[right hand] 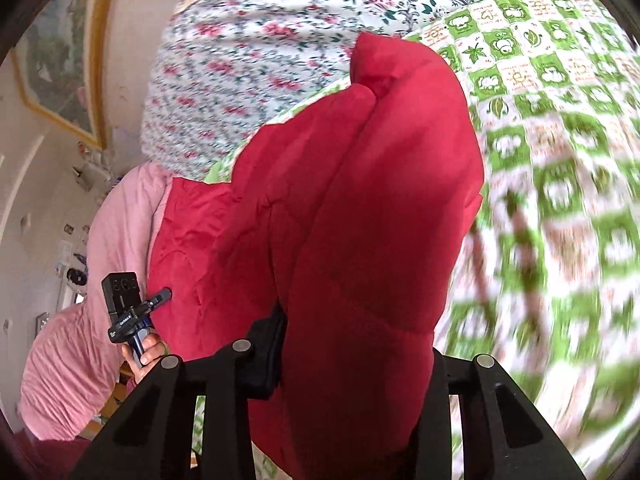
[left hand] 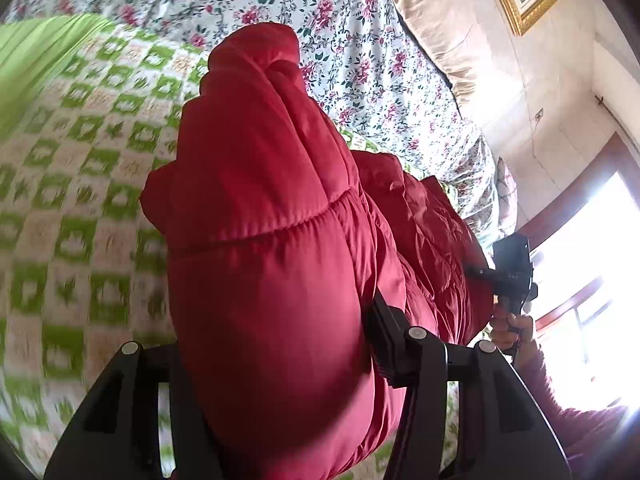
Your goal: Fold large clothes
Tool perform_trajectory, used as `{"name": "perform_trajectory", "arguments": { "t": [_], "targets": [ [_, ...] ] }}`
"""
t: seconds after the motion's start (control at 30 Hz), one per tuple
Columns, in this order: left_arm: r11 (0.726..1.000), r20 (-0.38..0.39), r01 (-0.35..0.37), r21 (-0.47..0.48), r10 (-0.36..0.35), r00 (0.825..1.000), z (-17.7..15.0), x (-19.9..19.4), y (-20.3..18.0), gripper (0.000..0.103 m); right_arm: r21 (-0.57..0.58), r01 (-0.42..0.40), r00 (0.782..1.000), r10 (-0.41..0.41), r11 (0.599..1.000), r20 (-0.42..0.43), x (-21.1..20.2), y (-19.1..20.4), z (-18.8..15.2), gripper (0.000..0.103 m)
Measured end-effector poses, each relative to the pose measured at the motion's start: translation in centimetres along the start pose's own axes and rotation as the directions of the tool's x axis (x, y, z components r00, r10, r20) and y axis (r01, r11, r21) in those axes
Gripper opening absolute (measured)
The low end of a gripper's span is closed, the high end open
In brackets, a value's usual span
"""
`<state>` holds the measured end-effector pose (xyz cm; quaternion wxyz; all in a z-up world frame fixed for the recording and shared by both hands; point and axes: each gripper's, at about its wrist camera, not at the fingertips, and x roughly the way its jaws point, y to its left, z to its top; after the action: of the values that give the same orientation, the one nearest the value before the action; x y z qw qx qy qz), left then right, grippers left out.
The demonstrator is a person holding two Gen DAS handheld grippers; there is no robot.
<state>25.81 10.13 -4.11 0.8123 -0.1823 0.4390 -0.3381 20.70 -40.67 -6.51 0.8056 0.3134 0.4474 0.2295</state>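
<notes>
Jaws of both the left gripper [left hand: 276, 364] and right gripper [right hand: 352, 364] pinch thick folds of the red jacket [left hand: 256, 200] above the bed [left hand: 80, 160]; slick padding could slip free, undoing the fold

Both wrist views are looking close along their fingers, sharing the puffy red quilted jacket [left hand: 260, 208] [right hand: 360, 200] and the green-and-white checked bedspread [left hand: 80, 200] [right hand: 560, 160].

Puffer jacket [left hand: 256, 208]: solid red. Blanket [left hand: 80, 168]: green-and-white checks with leaf motifs. Bedsheet [left hand: 352, 52]: white with pink roses and dark green leaves. Quilt [right hand: 72, 360]: pink. Picture frame [left hand: 516, 8]: gold. Hand-held gripper [left hand: 288, 380]: black.
</notes>
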Motion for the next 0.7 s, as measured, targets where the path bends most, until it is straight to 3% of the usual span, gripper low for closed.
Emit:
{"name": "perform_trajectory", "arguments": {
  "t": [0.23, 0.33, 0.47, 0.6, 0.7],
  "targets": [
    [0.999, -0.006, 0.012, -0.049, -0.012, 1.0, -5.0, -1.6, 0.9, 0.051, 0.027, -0.031, 0.999, 0.03, 0.999, 0.016, -1.3, 0.4, -5.1, 0.036],
    [0.996, -0.021, -0.028, -0.087, 0.027, 0.999, -6.0, -1.0, 2.4, 0.052, 0.056, -0.013, 1.0, 0.011, 0.998, 0.028, -1.2, -0.4, -6.0, 0.037],
    [0.988, -0.019, -0.057, -0.142, 0.055, 0.998, -6.8, 0.1, 3.9, 0.061, 0.106, 0.03, 0.999, -0.034, 0.994, 0.042, -0.3, -2.4, -6.6, 0.043],
    [0.983, 0.006, -0.133, -0.13, 0.135, 0.991, -7.9, 0.9, 3.9, 0.077, 0.14, 0.021, 0.998, -0.029, 0.99, 0.057, 0.2, -3.7, -7.2, 0.05],
    [0.973, 0.021, -0.117, -0.198, 0.124, 0.992, -8.7, 1.4, 4.9, 0.084, 0.145, 0.019, 0.998, -0.028, 0.989, 0.064, 0.3, -4.2, -7.7, 0.057]
  ]
}}
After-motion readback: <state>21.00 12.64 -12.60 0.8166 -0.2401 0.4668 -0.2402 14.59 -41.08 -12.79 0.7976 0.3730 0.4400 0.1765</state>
